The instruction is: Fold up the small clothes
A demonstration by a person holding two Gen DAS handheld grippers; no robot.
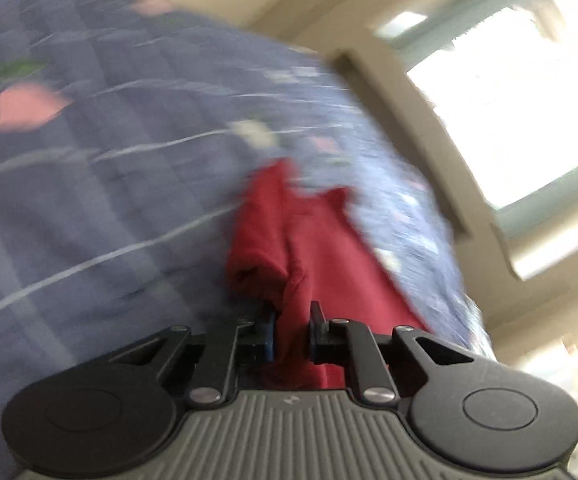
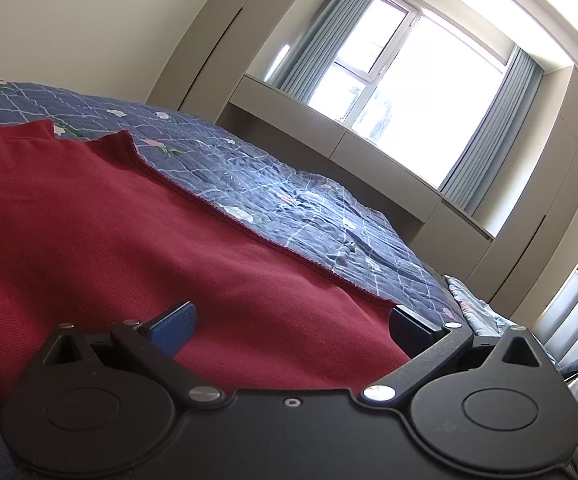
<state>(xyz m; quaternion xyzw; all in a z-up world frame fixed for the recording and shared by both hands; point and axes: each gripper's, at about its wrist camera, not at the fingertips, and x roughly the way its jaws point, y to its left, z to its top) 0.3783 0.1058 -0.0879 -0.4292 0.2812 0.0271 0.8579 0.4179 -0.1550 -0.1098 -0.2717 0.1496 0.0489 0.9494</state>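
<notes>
One claw (image 1: 292,320) pinches red garment (image 1: 313,240) (bunched).

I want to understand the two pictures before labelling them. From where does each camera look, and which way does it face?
Left wrist: sits on the left hand-held gripper, looks along its fingers at the bunched red garment pinched between them, on the blue quilt.
Right wrist: sits on the right hand-held gripper, open just above the flat red garment, facing the window.
Shared: garment, quilt, window. No hand or sleeve shows.
</notes>
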